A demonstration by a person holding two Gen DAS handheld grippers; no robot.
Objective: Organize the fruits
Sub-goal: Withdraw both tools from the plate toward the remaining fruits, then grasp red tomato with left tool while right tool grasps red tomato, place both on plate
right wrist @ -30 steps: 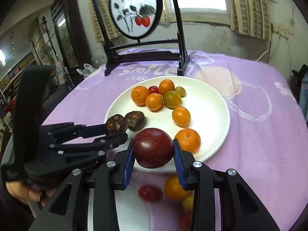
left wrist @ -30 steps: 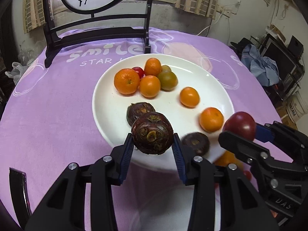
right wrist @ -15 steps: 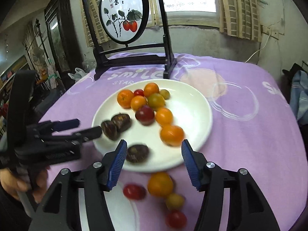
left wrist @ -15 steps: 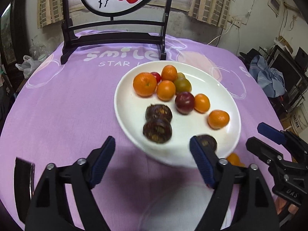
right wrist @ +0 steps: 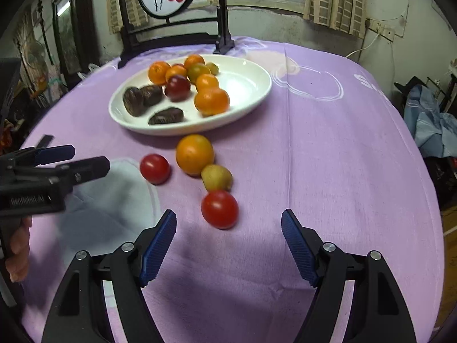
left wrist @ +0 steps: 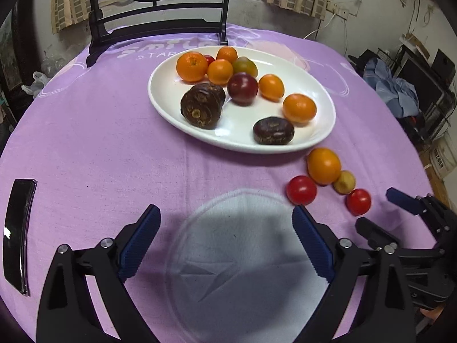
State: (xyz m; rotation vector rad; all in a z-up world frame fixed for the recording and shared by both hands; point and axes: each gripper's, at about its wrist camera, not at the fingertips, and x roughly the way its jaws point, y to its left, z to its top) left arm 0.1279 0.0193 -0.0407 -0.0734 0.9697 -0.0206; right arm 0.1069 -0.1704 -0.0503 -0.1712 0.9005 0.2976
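Note:
A white plate [left wrist: 160, 105] [right wrist: 257, 91] holds several oranges, a dark red plum [left wrist: 242, 88] [right wrist: 177, 87] and dark brown fruits [left wrist: 201, 108] [right wrist: 134, 101]. On the purple cloth in front of it lie an orange [left wrist: 324, 165] [right wrist: 194, 154], two red tomatoes [left wrist: 301, 190] [right wrist: 220, 209] and a small yellow-green fruit [left wrist: 344, 182] [right wrist: 217, 177]. My left gripper [left wrist: 224, 214] [right wrist: 90, 158] hangs over a pale print, jaws opening, nothing between them. My right gripper [right wrist: 228, 217] [left wrist: 377, 208] is also opening; the near tomato lies just ahead of its tips, untouched.
A black stand with a round painted screen [left wrist: 160, 25] [right wrist: 171, 28] rises behind the plate. A dark flat phone-like object [left wrist: 18, 234] lies at the cloth's left edge. A hand [right wrist: 17, 251] grips the left tool. Clothes and clutter [right wrist: 428, 120] sit beyond the table's right edge.
The left gripper let the brown fruit go onto the plate and the right let the plum go there. Both drew back toward the near edge with jaws spreading wide.

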